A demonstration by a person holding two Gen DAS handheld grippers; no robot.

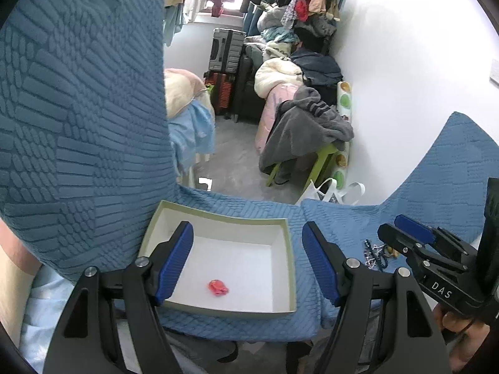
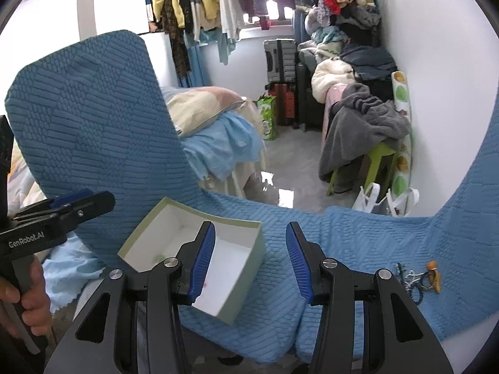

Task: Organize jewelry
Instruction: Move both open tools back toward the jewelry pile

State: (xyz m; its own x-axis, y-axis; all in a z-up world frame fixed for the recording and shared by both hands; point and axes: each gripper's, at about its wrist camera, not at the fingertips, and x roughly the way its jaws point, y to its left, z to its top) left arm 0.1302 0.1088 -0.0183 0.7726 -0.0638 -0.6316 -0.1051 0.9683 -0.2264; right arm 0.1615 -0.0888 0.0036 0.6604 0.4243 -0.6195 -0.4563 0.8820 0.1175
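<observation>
Box [image 1: 285,268] sat open for sorting, pink piece [image 1: 218,287] inside | jewelry pile [image 2: 418,279] waited at three o'clock | left gripper [image 1: 248,265] and right gripper [image 2: 250,257] both gaped empty.

We cannot sort the jewelry [image 2: 418,277] into single pieces; it is a small tangle. Our right finger [image 2: 199,263] hides part of the box [image 2: 246,268] floor. The pink item [image 1: 218,287] is too small to name

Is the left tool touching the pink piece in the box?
Apart. In the left wrist view the left tool is open, and the pink piece lies alone on the box floor.
</observation>
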